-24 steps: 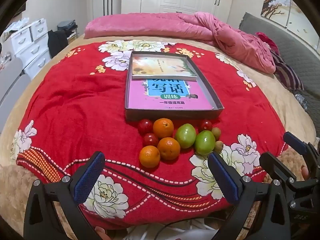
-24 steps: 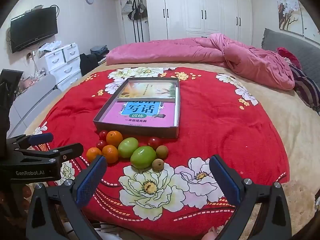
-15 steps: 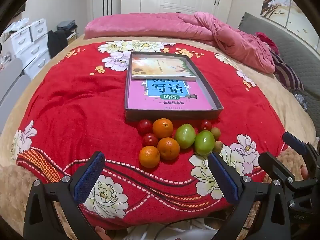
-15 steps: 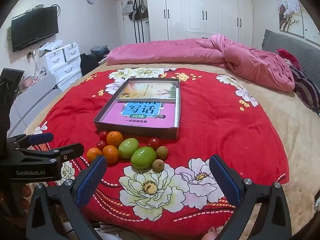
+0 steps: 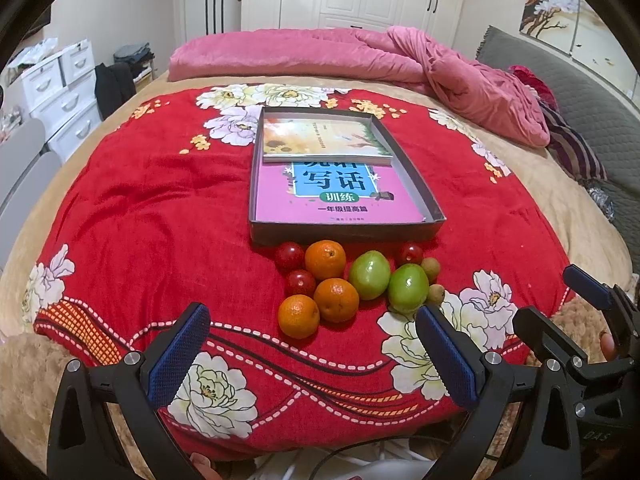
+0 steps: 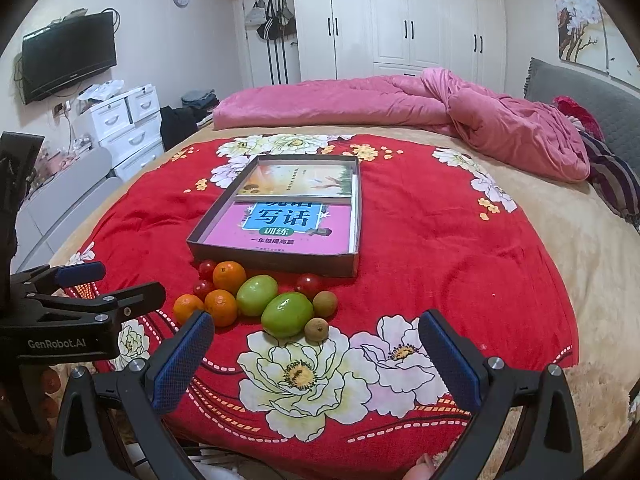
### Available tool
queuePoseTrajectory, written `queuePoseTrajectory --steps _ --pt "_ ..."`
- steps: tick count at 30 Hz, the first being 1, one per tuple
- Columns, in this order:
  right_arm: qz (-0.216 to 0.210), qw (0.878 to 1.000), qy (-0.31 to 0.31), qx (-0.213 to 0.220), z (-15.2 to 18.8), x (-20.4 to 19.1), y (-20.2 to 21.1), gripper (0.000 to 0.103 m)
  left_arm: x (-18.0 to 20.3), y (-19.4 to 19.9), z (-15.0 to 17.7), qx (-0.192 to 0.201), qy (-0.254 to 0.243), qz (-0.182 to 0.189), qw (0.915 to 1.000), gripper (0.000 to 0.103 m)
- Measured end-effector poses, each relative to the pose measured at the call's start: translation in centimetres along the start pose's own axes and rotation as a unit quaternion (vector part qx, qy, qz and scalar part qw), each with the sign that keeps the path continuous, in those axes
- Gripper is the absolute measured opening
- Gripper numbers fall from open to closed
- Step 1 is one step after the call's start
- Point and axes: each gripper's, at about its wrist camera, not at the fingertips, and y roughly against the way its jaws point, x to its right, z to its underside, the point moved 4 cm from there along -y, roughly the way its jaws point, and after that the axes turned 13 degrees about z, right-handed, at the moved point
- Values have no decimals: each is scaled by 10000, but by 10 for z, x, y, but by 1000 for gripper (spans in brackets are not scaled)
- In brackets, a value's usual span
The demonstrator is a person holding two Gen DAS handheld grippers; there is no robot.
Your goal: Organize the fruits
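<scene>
Both tongs, left and right, wide open, empty; fruits mid-frame, untouched; next likely: reach, grip one orange

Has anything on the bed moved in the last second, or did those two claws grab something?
Nothing visibly changed. Both claws, left and right, hang open and empty short of the fruit, which lies in the same cluster in front of the box with the books.
</scene>
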Motion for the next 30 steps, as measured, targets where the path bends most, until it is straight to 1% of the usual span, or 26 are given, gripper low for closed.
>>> queuePoseTrajectory --steps 16,25,27,30 --pt "-5 10000 -2 -3 0 0 -1 103 0 -1 1 -3 -6 -4 10000 102" --pt "-34 10000 -32 -70 -1 -2 -7 103 -11 -8 2 -216 137 -61 9997 102" --pt "-74 9999 -32 -99 -2 -3 -11 103 -16 -13 2 -378 231 -70 9990 102" --pt "-98 9998 25 -148 -1 -7 -16 103 -25 -19 3 -455 314 -138 9984 102"
